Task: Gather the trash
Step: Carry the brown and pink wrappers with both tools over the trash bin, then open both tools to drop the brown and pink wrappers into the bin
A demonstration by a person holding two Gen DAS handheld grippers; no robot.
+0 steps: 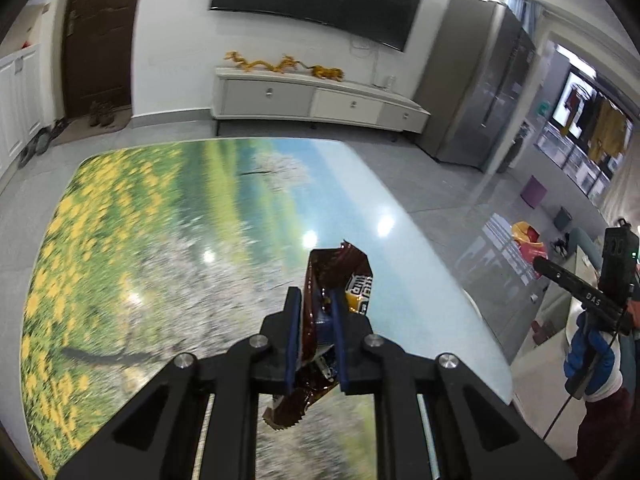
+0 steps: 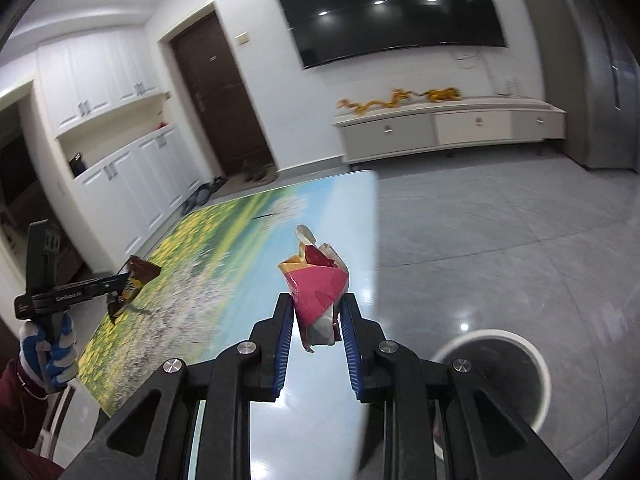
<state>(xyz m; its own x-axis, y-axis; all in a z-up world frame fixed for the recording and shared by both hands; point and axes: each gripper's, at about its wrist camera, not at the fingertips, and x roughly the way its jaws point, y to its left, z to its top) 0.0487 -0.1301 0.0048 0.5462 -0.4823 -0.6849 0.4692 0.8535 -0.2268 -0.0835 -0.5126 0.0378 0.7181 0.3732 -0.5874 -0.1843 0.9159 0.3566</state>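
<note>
Your left gripper [image 1: 316, 308] is clamped on a crumpled brown snack wrapper [image 1: 340, 276], with the blue pads [image 1: 294, 336] pressing it from both sides; the wrapper stands above the fingertips and its serrated lower edge hangs out below them. The wrapper is held clear of the table [image 1: 140, 220], whose glossy top carries a printed landscape of yellow flowers and water. Your right gripper [image 2: 318, 312] is closed on a crumpled pink and yellow wrapper [image 2: 318, 288], gripped between its ridged blue pads [image 2: 284, 332] and lifted above the near corner of the same table. From the right wrist view, the left gripper and its brown wrapper appear at far left, carried by a hand in a blue and white glove [image 2: 56, 344]. A white round bin [image 2: 500, 376] stands on the grey tiled floor [image 2: 500, 240] just right of the table edge; its interior is dark, so its contents probably cannot be read from here.
</note>
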